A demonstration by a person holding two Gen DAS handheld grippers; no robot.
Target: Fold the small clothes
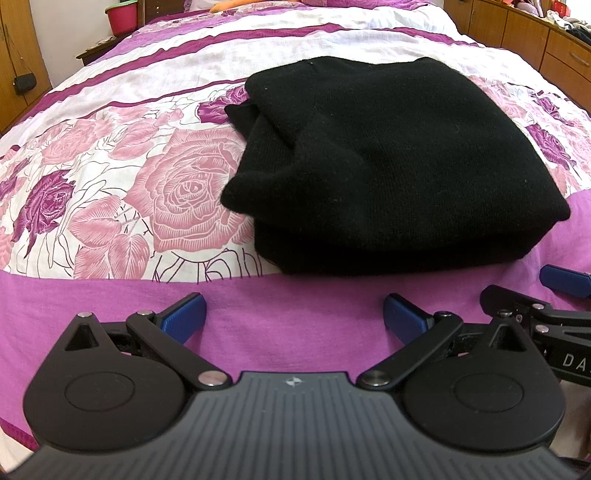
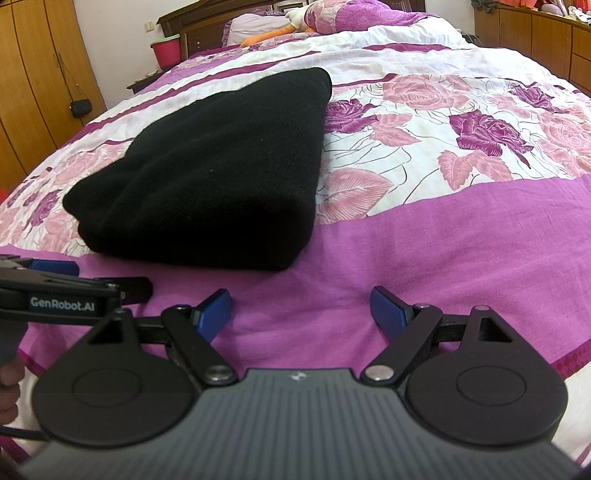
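Hand-held grippers, two of them, hang side by side over the plain purple band of the bed [image 1: 110, 295], both tilted down. On the left hand-held gripper [image 1: 294, 313] the blue fingers [image 1: 183, 314] stand wide apart with nothing between them; the right hand-held gripper [image 2: 301, 312] is the same. One folded black garment [image 1: 388, 166] lies on the flowered sheet just beyond the fingertips, its long axis running away toward the headboard [image 2: 207, 22].
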